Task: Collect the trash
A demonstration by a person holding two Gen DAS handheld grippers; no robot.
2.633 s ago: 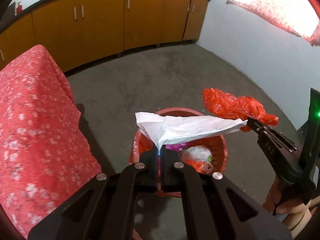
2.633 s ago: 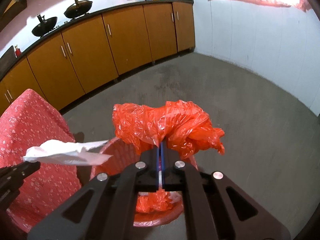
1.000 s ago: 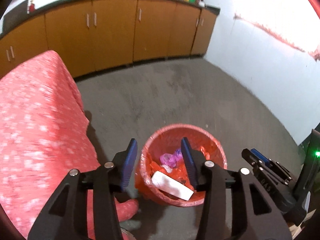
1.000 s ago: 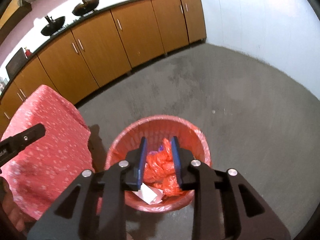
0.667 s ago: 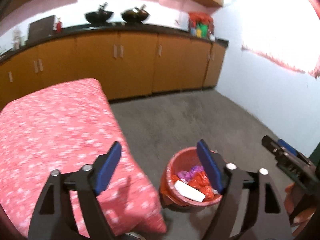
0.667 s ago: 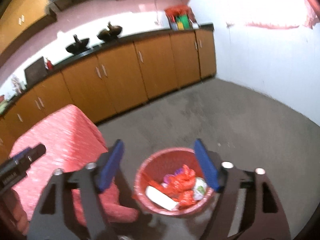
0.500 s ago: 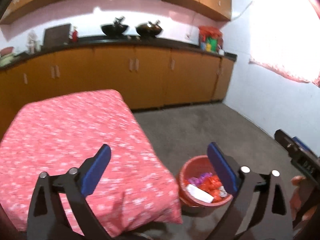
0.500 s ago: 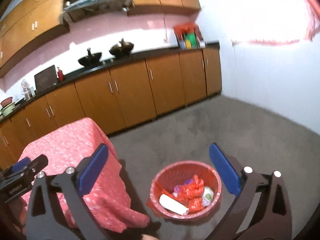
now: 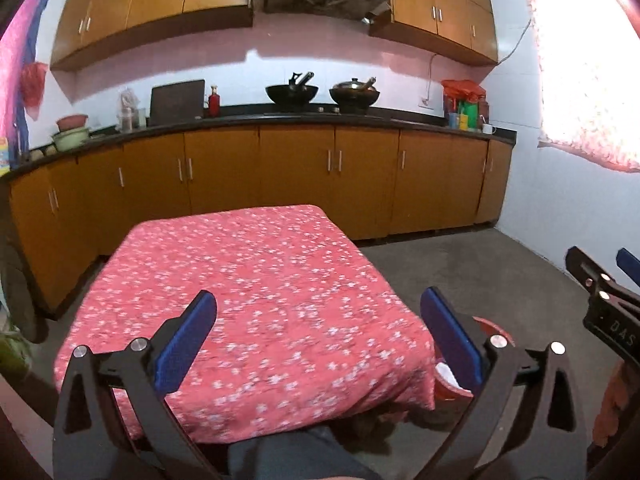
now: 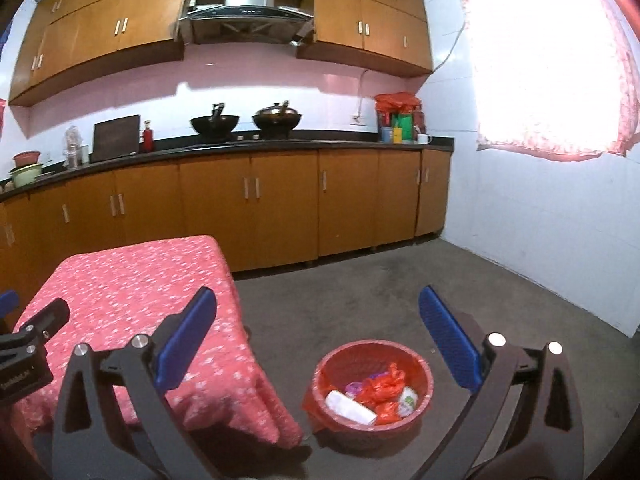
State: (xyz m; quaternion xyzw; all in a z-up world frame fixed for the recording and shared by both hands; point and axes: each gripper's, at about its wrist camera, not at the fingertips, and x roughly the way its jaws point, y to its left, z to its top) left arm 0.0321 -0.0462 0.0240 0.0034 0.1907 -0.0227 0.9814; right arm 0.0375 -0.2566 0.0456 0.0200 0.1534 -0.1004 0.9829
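A red basket [image 10: 424,364] lined with a red bag stands on the floor beside the table. It holds the white paper [image 10: 350,402], the red plastic bag [image 10: 380,388] and other bits of trash. In the left wrist view only part of its rim [image 9: 486,326] shows behind the table corner. My left gripper [image 9: 318,338] is wide open and empty above the near end of the table. My right gripper [image 10: 318,338] is wide open and empty, raised well above the basket.
A table with a red flowered cloth [image 9: 248,288] fills the near left; it also shows in the right wrist view [image 10: 132,292]. Wooden cabinets [image 10: 280,200] with woks on the counter run along the back. A white wall [image 10: 540,240] bounds the right. Grey floor [image 10: 400,288] lies between.
Both grippers opened and dropped the white paper and the red bag into the basket, then opened wider, rose and pulled back from it. The left one swung over the table.
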